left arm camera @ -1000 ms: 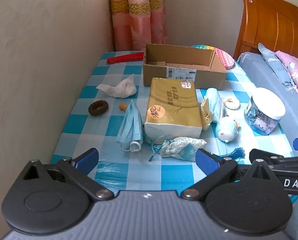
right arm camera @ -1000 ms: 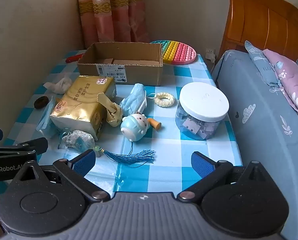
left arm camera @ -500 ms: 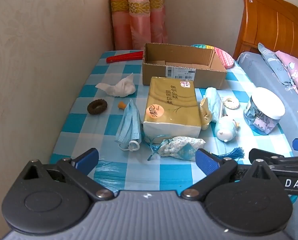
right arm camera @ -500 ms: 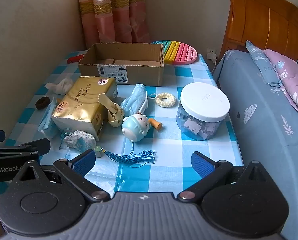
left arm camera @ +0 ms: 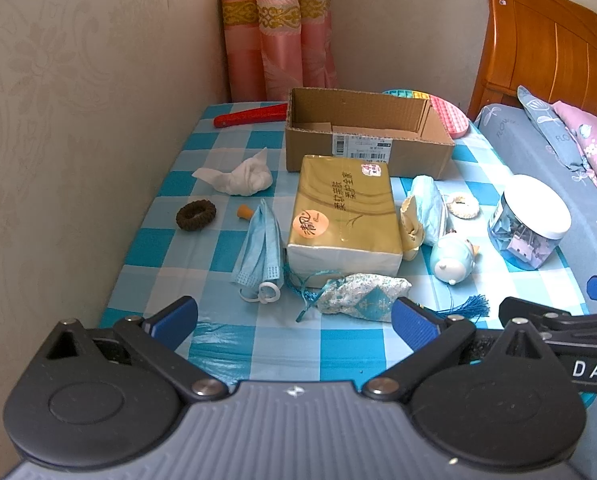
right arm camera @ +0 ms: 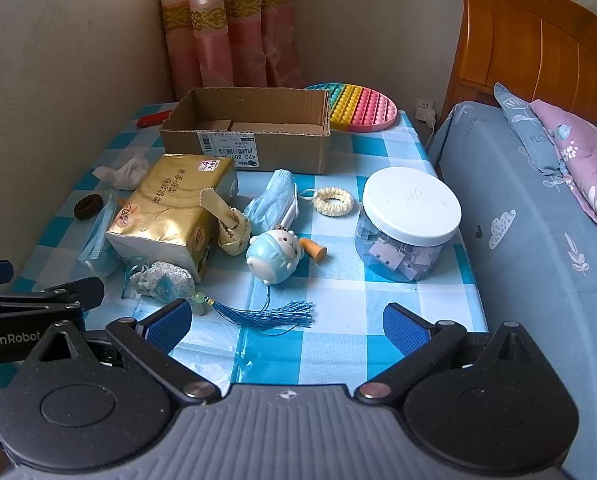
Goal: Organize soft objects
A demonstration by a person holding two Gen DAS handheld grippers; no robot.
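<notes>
Cardboard box (left arm camera: 368, 136) hides most of the pop-it mat (left arm camera: 446, 110) behind it.

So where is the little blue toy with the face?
In the right wrist view, the blue toy sits mid-table on the checked cloth, between the gold tissue pack and the white-lidded jar, just behind the blue tassel.

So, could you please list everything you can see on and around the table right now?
Cardboard box: 1, brown, open, table's far middle.
Pop toy: 1, rainbow, behind box.
Tissue pack: 1, gold, table centre.
Face masks: 2, blue, one left of pack, one right.
Crumpled tissue: 1, white, far left.
Hair ties: 2, brown on the left, cream by jar.
Jar: 1, clear, white lid, right.
Plush toy: 1, pale blue, centre.
Sachet: 1, floral, with blue tassel, near edge.
Bed: 1, blue sheet, right.
Left gripper: open.
Right gripper: open.
</notes>
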